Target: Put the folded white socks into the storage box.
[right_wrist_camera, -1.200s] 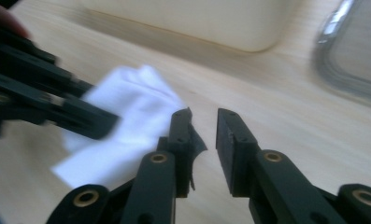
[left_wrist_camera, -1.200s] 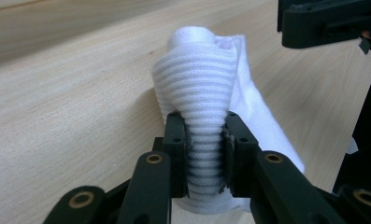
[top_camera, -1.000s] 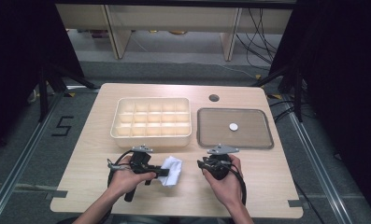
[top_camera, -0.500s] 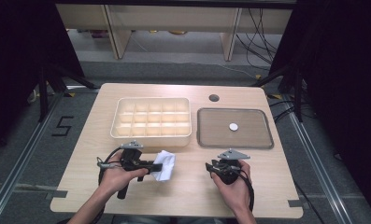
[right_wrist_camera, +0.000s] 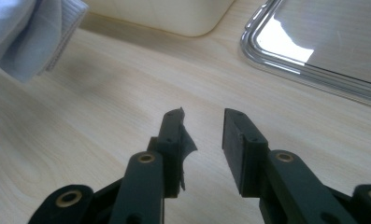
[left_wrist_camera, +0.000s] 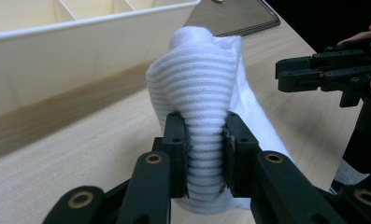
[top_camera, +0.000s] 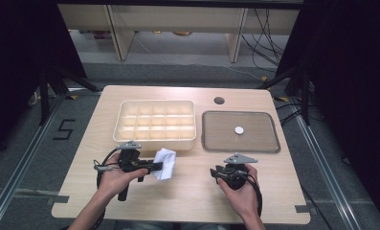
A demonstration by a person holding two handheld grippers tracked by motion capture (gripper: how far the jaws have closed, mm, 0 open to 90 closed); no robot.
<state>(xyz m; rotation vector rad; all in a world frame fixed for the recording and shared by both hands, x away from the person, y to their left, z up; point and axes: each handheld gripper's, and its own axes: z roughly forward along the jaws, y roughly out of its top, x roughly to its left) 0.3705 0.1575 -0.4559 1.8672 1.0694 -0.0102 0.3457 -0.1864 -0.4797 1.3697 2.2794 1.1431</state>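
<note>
Light wood table [top_camera: 187,201] on grey floor [top_camera: 25,158], "5" marking [top_camera: 63,129] at 9 o'clock. Pale shelving unit [top_camera: 178,24] at 12 o'clock, loose cables [top_camera: 264,28] at 1 o'clock, dark surroundings at both sides.

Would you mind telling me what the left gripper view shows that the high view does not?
Left gripper view alone: the ribbed knit of the white cloth, bunched and pinched between the left gripper pads. High view alone: the whole divided box, the tray with its small white disc, both hands. Shared: cloth, box wall, table, right gripper, its jaws apart on nothing.
</note>
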